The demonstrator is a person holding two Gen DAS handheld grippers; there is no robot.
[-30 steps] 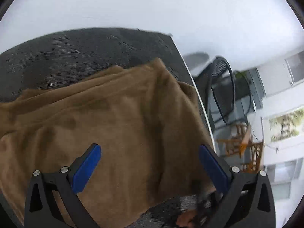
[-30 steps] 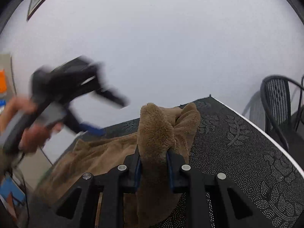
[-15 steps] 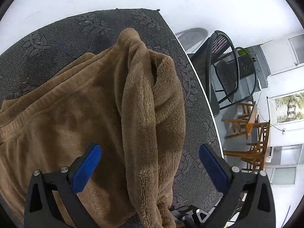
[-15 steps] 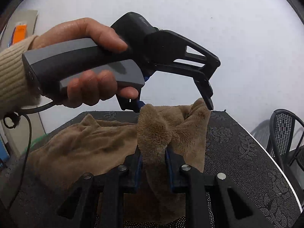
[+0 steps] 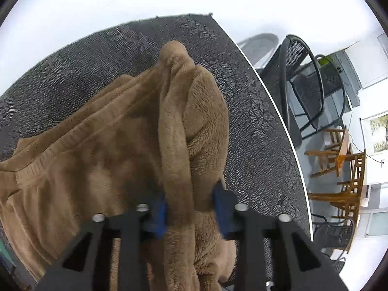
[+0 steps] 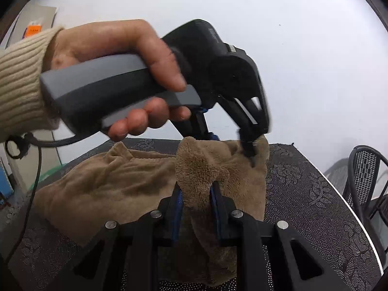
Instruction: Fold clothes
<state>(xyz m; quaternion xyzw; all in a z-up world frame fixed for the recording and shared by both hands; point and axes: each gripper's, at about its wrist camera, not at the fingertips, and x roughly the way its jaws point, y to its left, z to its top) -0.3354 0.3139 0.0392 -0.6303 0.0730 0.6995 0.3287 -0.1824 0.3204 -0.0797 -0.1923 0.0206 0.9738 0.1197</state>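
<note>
Both grippers grip one raised ridge of a brown fleece garment over a dark patterned table.

Left gripper (image 5: 190,209) has its blue pads nearly together and closing, the fleece ridge pinched between them; right gripper (image 6: 195,208) is clamped narrow on the near end of the same ridge. Brown fleece garment (image 5: 101,160) spreads away to the left of both tools, ribbed hem showing, lying on the table (image 5: 264,145), whose white edge runs just to the right. Beyond that edge stand a black mesh chair (image 5: 305,92) and, farther off, wooden chairs (image 5: 339,160). In the right wrist view, the left gripper (image 6: 228,143) comes down from above onto the far end of the ridge, partly hiding it. A hand (image 6: 116,55) wraps its grey handle, fingers squeezing the trigger, cream ribbed sleeve (image 6: 19,82) at the wrist, black cable (image 6: 36,160) hanging beneath.
</note>
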